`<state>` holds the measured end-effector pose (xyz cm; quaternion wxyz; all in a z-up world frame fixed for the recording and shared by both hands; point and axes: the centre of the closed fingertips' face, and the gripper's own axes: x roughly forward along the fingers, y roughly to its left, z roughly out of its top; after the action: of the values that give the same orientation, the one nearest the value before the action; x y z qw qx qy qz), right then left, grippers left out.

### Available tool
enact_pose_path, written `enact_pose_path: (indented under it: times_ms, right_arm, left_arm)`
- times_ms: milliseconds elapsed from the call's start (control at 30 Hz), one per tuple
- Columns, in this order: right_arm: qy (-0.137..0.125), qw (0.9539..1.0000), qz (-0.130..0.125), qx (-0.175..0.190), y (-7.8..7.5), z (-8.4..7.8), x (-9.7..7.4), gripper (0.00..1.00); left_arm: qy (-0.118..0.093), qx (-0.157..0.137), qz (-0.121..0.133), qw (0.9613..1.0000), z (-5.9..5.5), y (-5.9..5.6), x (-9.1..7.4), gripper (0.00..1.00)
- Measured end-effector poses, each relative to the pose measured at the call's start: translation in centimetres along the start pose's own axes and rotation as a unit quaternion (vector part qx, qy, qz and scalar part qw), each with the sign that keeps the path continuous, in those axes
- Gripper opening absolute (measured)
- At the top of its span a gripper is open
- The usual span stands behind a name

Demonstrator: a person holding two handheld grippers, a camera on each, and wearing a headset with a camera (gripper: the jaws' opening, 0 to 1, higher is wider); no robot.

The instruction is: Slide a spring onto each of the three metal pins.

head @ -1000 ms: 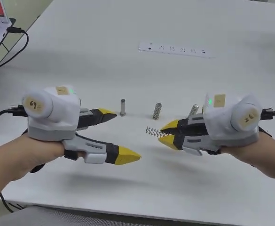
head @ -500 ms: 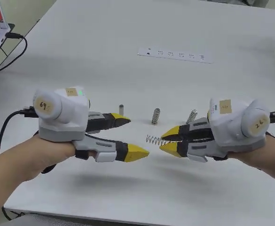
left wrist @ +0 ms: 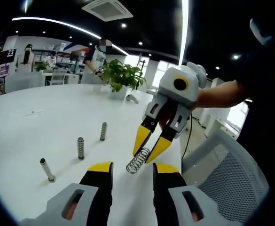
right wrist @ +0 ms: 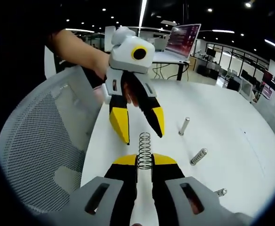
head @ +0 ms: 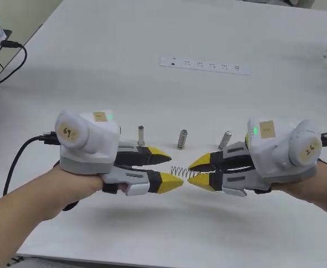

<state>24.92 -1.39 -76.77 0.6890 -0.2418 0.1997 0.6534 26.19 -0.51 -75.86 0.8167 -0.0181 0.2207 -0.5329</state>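
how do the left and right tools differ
The left tool has its jaws apart, gripping nothing; the right tool is shut on a small coiled metal spring. The left tool is nearest the bare grey metal pin, the right tool nearest a spring-covered pin. Both have yellow tips.

Open office: white table (head: 152,33), laptop (right wrist: 183,40), potted plant (left wrist: 122,75).

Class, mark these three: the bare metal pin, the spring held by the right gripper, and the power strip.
bare metal pin (head: 141,134), head view, middle of its shaft.
held spring (right wrist: 145,143), right gripper view, coils just beyond the jaws.
power strip (head: 204,65), head view, centre of its top face.
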Motion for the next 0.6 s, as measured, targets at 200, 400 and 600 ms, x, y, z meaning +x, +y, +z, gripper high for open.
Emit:
enact_pose_path:
  times_ms: [200, 400, 600]
  right_arm:
    - [-0.002, 1.0000, 0.002, 0.000, 0.14, 0.13, -0.04, 0.08]
    - [-0.004, 1.0000, 0.006, -0.003, 0.28, 0.23, -0.08, 0.08]
    - [-0.013, 0.9998, 0.015, -0.007, 0.59, 0.61, -0.23, 0.08]
  left_arm:
    - [0.002, 0.000, -0.009, 1.0000, -0.01, -0.33, 0.23, 0.15]
    - [0.005, 0.005, -0.016, 0.9999, -0.11, -0.63, 0.33, 0.09]
    - [0.007, 0.007, -0.025, 0.9996, -0.14, -0.87, 0.28, 0.07]
